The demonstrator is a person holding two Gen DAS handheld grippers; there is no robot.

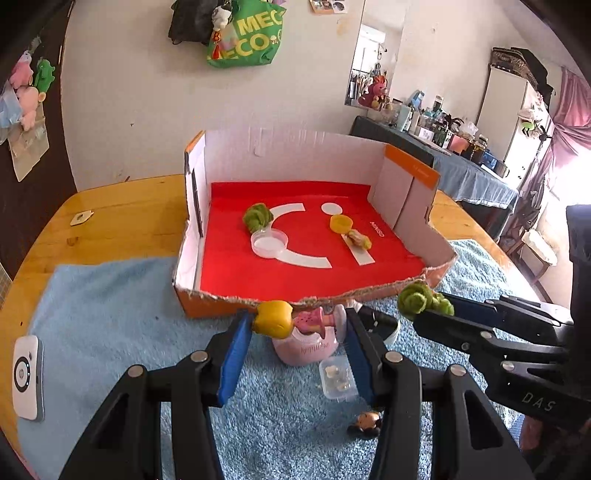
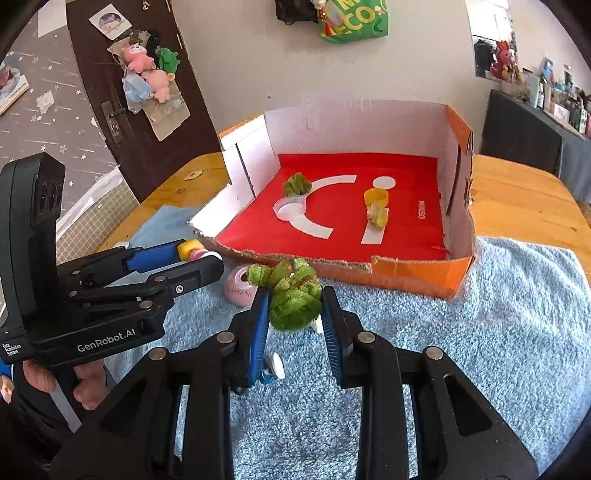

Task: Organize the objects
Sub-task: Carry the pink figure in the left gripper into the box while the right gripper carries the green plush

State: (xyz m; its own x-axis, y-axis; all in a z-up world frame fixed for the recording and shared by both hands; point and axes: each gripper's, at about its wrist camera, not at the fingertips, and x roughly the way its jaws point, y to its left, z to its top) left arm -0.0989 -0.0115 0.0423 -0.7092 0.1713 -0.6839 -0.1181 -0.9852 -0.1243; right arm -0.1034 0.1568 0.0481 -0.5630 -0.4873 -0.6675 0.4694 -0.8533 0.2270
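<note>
Box [image 1: 413,177] at 12 o'clock of both tongs; left gripper [image 1: 295,321] pinches yellow-pink toy [image 1: 284,319] crosswise, right gripper [image 2: 295,306] pinches green fuzzy toy [image 2: 295,295].

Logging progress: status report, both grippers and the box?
Left hand-held gripper shut on yellow-pink toy. Right hand-held gripper shut on green fuzzy toy. Box ahead, nothing blocking.

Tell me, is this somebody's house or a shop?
Probably somebody's home: plush toys hang on a door, a green tote bag hangs on the wall, and a fridge stands beyond a cluttered counter.

Fuzzy blue towel [image 2: 461,332] on glossy wood table [image 2: 524,192], cardboard box [image 2: 417,271] (torn, rough edge), matt red liner
</note>
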